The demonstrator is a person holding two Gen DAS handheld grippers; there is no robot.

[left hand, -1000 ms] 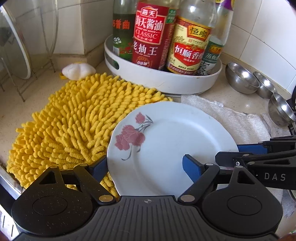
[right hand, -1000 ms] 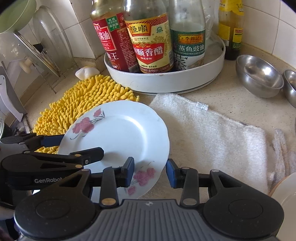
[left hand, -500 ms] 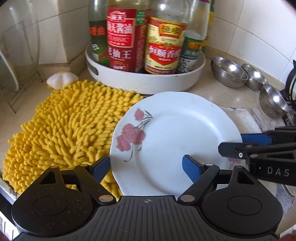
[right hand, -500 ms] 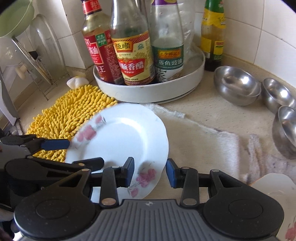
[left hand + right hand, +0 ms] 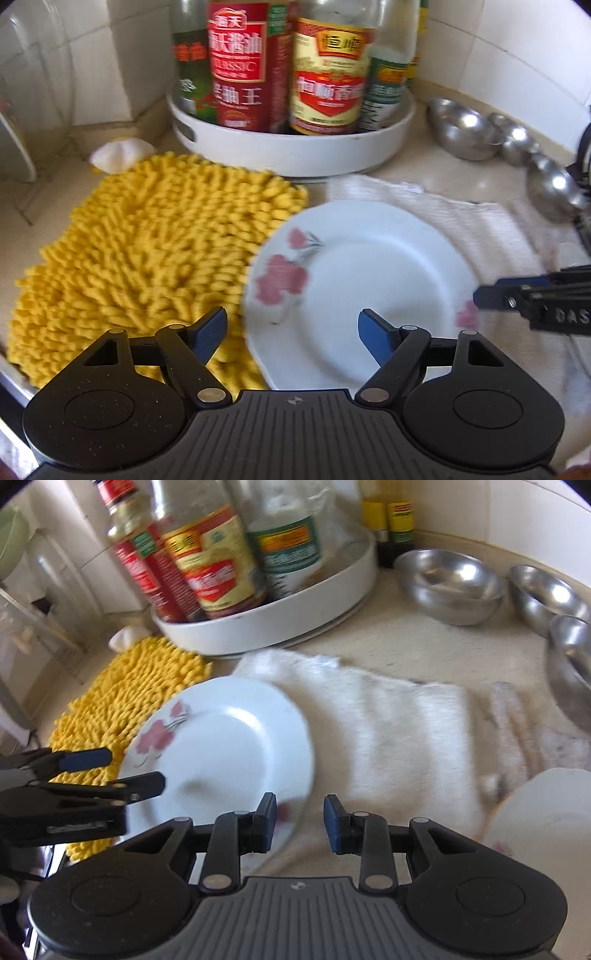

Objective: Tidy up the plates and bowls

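Note:
A white plate with pink flowers [image 5: 362, 288] [image 5: 229, 753] lies partly on the yellow mat and partly on the white towel. My left gripper [image 5: 293, 332] is open, its fingers straddling the plate's near left rim. My right gripper [image 5: 299, 821] is open at the plate's right edge, its left pad next to the rim. In the left wrist view the right gripper's fingers [image 5: 517, 295] reach in at the plate's right rim. Three steel bowls [image 5: 448, 583] stand at the back right. Another white plate [image 5: 543, 812] shows at the right edge.
A yellow chenille mat [image 5: 147, 258] lies at left, a white towel [image 5: 399, 738] at right. A white round tray [image 5: 295, 147] holds several sauce bottles behind. A dish rack with glass lids [image 5: 22, 122] stands far left. Tiled wall behind.
The plate has shifted right and come down towards the towel. Both grippers have moved with it; the views are blurred by motion.

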